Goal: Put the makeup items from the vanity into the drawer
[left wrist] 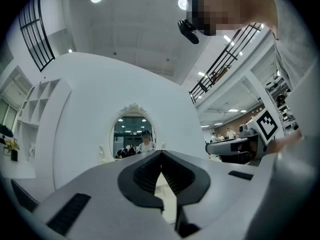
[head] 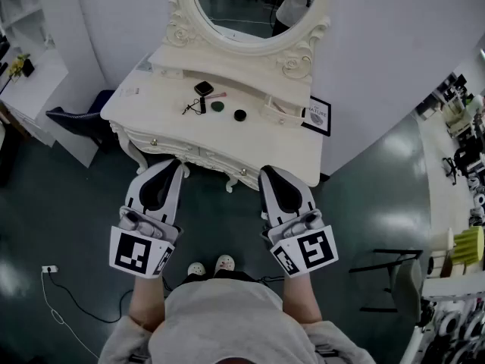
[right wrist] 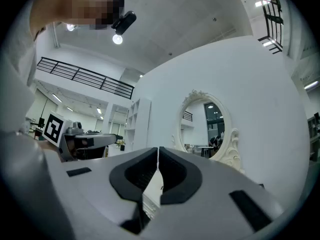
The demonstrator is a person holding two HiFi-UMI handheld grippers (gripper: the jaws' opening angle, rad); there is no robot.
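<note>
— Where are the claws?
— Both are low, in front of the vanity and short of its edge. The left claw [head: 176, 165] and right claw [head: 269, 174] are side by side, touching nothing.
— Wide or narrow?
— Narrow. The left claw's [left wrist: 161, 154] jaws meet at the tips with nothing between them. The right claw's [right wrist: 158, 150] jaws leave only a hairline slit, also empty.
— And the makeup?
— All on the surface [head: 151, 101], below the mirror [head: 258, 6]: a black compact [head: 203, 89], a pink stick [head: 217, 95] just beside it, a dark green pot [head: 217, 106], a black pot [head: 240, 115], and a thin black tool [head: 193, 107].
</note>
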